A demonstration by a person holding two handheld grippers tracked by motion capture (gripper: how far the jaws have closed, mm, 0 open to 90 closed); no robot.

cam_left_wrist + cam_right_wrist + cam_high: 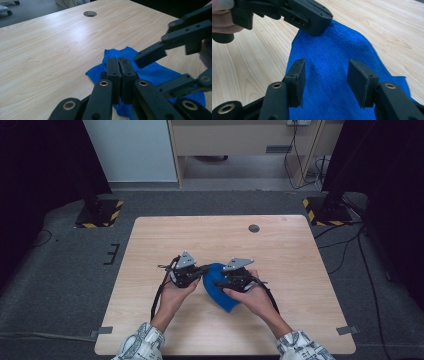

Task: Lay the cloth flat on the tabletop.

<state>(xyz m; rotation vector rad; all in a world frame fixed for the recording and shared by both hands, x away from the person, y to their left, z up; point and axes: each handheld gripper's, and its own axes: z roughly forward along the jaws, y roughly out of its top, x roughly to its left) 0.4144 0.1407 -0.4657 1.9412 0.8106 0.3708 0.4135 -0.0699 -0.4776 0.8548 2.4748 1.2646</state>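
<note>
Right now I have a blue towel (pixel 220 291) bunched near the middle of the wooden table (pixel 280 250), a little toward the near edge, with both claws working on it. My left gripper (pixel 119 65) has its jaws pressed together on a corner of the cloth; in the right gripper view that pinched corner rises to a peak, so that edge looks lifted clear of the wood. My right gripper (pixel 325 82) stands half open, its jaws straddling the towel's upper surface without pressing on it. In the high view the left gripper (pixel 201 270) and right gripper (pixel 218 283) sit close together over the cloth.

I judge the work is early: one corner is secured, but the towel lies crumpled, neither spread flat nor folded. What's left is getting a second grip with the right claw, then pulling the fabric out or folding it over.
</note>
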